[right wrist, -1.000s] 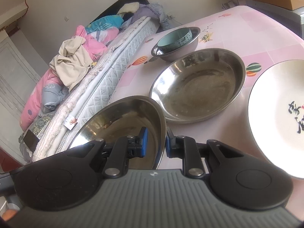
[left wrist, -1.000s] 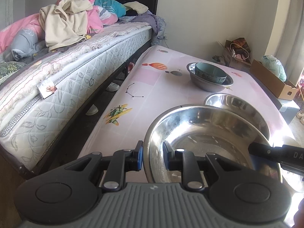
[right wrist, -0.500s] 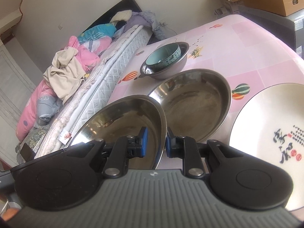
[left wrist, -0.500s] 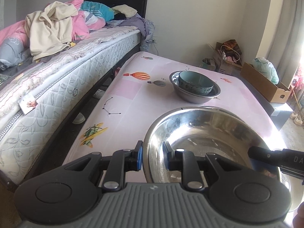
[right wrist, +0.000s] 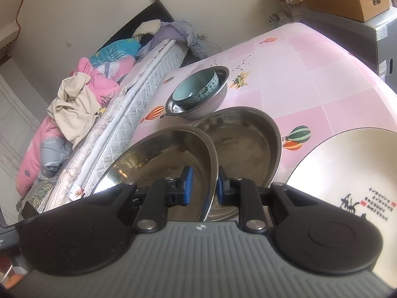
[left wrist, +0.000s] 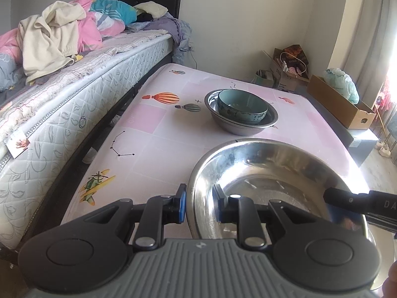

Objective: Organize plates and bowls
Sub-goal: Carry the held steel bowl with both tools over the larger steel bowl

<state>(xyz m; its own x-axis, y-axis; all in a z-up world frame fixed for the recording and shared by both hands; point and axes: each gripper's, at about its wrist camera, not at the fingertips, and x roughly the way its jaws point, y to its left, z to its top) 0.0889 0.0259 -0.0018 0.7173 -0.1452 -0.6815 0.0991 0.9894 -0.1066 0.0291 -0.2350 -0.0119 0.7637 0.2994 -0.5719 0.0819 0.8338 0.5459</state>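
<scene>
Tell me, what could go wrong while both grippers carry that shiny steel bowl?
1. The left gripper and right gripper each pinch only the thin rim of the large shiny steel bowl; smooth metal could slip out.
2. It hangs over the second wide steel bowl on the pink patterned table; lowered carelessly, the rims could clash.
3. The cream plate with black writing lies close by and could get knocked.

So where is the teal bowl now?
In both wrist views the teal bowl sits inside the small steel bowl at the table's far end, beyond the held basin.
</scene>
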